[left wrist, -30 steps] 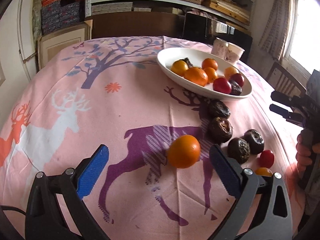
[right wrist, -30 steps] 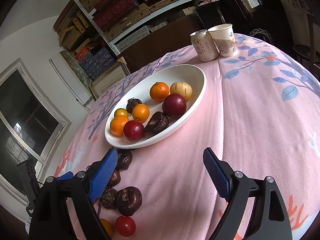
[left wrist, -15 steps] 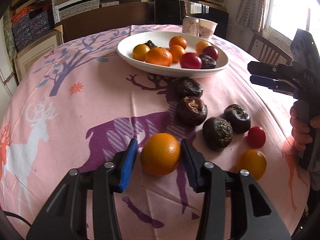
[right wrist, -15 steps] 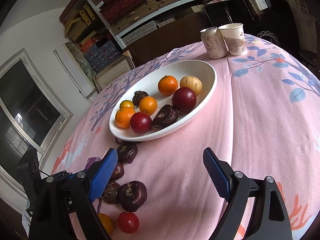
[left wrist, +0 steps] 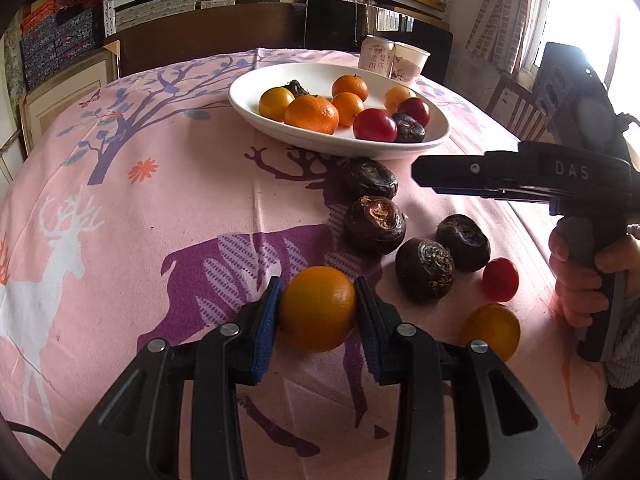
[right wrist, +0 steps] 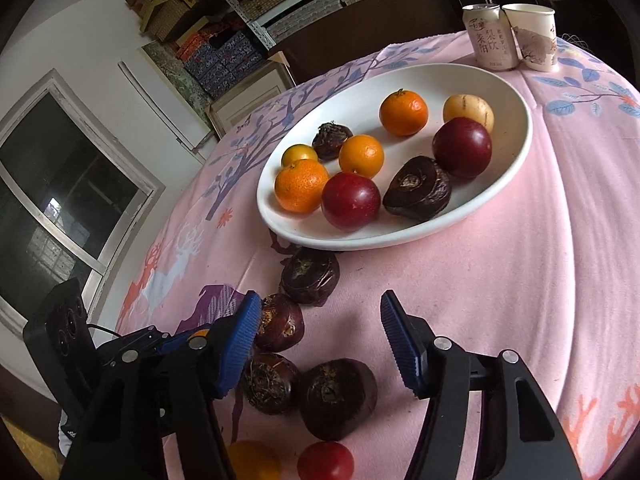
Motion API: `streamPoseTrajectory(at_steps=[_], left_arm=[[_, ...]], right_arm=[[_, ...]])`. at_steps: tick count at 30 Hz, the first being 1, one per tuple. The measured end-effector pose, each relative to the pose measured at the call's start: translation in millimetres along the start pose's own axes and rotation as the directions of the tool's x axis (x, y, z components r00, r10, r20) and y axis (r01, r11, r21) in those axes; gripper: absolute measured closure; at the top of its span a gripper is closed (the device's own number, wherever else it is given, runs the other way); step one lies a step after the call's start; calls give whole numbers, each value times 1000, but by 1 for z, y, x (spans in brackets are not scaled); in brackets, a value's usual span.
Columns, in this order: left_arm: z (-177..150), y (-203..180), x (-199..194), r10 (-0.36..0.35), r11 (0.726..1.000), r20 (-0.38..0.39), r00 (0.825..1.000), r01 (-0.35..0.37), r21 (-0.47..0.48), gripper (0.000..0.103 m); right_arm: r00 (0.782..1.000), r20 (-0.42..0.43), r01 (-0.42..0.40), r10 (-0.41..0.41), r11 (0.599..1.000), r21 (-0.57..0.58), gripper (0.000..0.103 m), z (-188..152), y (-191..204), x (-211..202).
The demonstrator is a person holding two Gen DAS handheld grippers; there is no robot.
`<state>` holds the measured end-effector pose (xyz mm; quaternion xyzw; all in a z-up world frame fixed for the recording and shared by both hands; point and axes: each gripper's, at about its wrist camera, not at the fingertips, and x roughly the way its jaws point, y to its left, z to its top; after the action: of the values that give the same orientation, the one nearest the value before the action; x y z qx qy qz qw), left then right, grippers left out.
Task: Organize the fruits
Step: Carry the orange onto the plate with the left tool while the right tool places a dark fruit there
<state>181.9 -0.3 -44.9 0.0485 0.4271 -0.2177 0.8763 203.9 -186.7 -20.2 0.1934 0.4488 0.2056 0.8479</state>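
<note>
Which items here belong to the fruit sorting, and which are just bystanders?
Job:
- left gripper, jaws closed on the orange
- white plate
- dark fruits loose on the cloth
- small red fruit

Bystanders:
- drink can
- paper cup
- shelves

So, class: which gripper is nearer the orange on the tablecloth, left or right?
Left. The left gripper has its pads against both sides of the orange. The right gripper is open, apart from it, over the dark fruits beside the plate.
</note>
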Motion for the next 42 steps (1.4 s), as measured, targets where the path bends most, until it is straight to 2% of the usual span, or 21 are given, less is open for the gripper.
streamPoseTrajectory(at_steps=[6, 11, 13, 17, 21, 25, 28, 30, 33, 36, 40, 42], left_arm=[[0, -2, 1, 2, 1000, -4, 1000, -2, 11, 67], [0, -2, 2, 0, 1000, -6, 1000, 0, 11, 67], [0, -2, 2, -2, 1000, -10, 1000, 2, 8, 67], [0, 0, 1, -8, 1000, -7, 1000, 8, 1, 67], [-1, -1, 0, -1, 1000, 1, 1000, 1, 4, 67], [0, -1, -5, 18, 1000, 25, 1000, -18, 1, 67], [1, -4, -12, 47, 999, 64, 997, -48, 8, 67], [4, -6, -16, 62, 998, 94, 994, -63, 9, 67], [21, -6, -22, 94, 995, 143, 985, -96, 6, 67], [55, -4, -27, 106, 994, 194, 975, -106, -15, 67], [105, -5, -26, 98, 995, 246, 964, -92, -35, 67], [124, -6, -14, 104, 994, 248, 963, -96, -42, 67]], right_arm=[[997, -40, 72, -73, 997, -11, 59, 7, 17, 28], [989, -18, 145, -148, 983, -114, 63, 7, 33, 37], [990, -14, 137, -140, 981, -138, 64, 5, 32, 34], [997, -8, 69, -70, 994, -83, 64, -2, 11, 12], [997, 57, 51, -48, 997, -49, 64, -17, -19, -31], [992, 120, 29, -33, 999, 37, 64, -27, -49, -59], [987, 159, 19, -21, 1000, 12, 64, -28, -45, -67], [984, 172, 46, -41, 999, -23, 64, -29, -38, -67], [963, 247, 129, -104, 988, -84, 64, -30, -24, -76], [940, 317, 172, -130, 979, -108, 64, -16, -14, -87], [936, 321, 188, -143, 976, -112, 64, 29, -7, -85], [937, 315, 190, -149, 977, -102, 64, 52, -7, -75]])
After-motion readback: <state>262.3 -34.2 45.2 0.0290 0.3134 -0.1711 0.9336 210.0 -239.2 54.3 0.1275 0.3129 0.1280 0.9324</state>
